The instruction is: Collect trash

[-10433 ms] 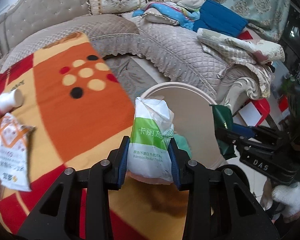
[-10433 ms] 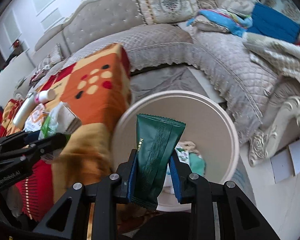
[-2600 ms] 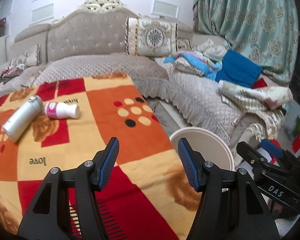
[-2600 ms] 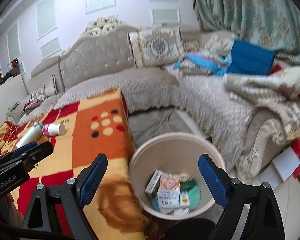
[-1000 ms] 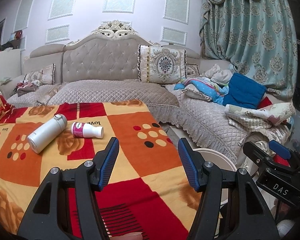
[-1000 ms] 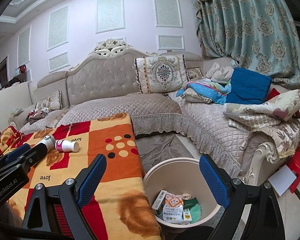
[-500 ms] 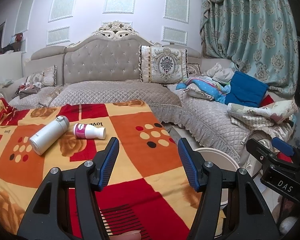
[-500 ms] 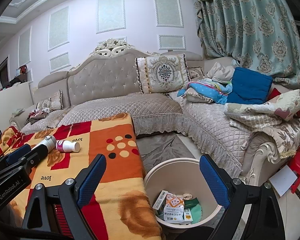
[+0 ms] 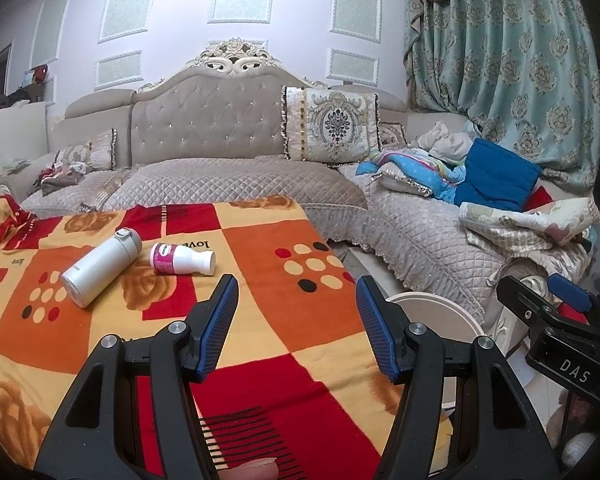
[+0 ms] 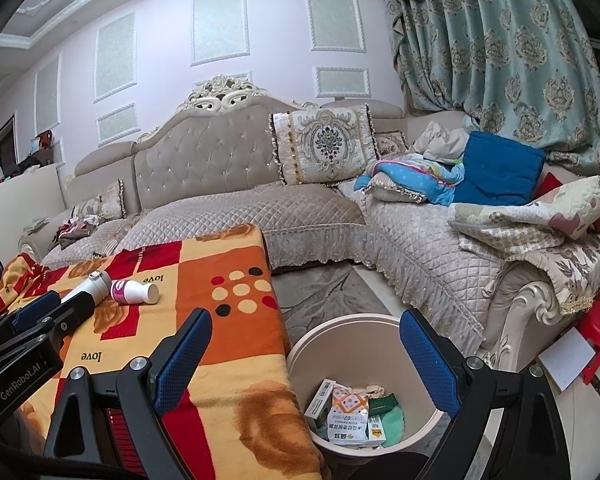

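Quilted sofa (image 9: pixel 240 184), patterned curtain (image 9: pixel 512 64), blue cushion (image 10: pixel 500 172)

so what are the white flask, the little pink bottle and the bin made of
White flask: looks like painted metal, matte, with a soft sheen. Little pink bottle: probably plastic, white body under a glossy pink label. Bin: likely moulded plastic, smooth cream walls.

The blanket (image 9: pixel 260 264) carries the word "love" woven into it in several squares, upside down as seen from both wrist cameras. In the left wrist view the other gripper's black body (image 9: pixel 572 364) reads "DAS" in white. In the right wrist view the gripper body at the left edge (image 10: pixel 18 376) reads "GenRobot.AI". The pink-labelled bottle (image 9: pixel 182 259) bears small white lettering, too small to read. Packets in the bin (image 10: pixel 350 420) show Chinese characters, perhaps with "60" on one
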A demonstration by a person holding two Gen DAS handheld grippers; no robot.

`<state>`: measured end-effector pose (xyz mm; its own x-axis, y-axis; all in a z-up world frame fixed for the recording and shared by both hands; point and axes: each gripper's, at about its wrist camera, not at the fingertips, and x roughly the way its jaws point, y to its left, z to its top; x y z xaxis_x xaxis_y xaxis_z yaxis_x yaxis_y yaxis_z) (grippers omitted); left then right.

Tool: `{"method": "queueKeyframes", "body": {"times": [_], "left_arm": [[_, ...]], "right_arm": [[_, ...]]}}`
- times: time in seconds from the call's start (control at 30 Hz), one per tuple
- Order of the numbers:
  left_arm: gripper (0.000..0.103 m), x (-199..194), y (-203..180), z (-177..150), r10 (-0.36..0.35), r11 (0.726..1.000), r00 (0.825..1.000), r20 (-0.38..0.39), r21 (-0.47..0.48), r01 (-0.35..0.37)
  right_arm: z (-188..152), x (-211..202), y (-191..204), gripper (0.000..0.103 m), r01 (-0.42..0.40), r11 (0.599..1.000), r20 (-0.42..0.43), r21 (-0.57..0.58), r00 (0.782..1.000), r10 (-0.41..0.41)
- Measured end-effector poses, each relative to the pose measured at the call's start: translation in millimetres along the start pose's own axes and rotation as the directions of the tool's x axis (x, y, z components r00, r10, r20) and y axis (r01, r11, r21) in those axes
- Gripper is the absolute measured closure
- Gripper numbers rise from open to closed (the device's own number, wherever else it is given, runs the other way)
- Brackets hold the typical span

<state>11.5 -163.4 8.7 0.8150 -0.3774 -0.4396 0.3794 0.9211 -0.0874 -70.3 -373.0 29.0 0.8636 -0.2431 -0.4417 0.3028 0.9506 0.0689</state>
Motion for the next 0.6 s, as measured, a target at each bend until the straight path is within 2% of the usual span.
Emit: {"method": "queueKeyframes", "body": {"times": [0.6], "left_arm": [[0.043,0.5,-2.4,-2.0,0.000,1.000,1.000,-0.004,0.004,0.000]], "right_arm": [[-3.3,1.9,0.6,0.009,-0.003,1.000,-0.011,0.001,1.000,0.003]]}}
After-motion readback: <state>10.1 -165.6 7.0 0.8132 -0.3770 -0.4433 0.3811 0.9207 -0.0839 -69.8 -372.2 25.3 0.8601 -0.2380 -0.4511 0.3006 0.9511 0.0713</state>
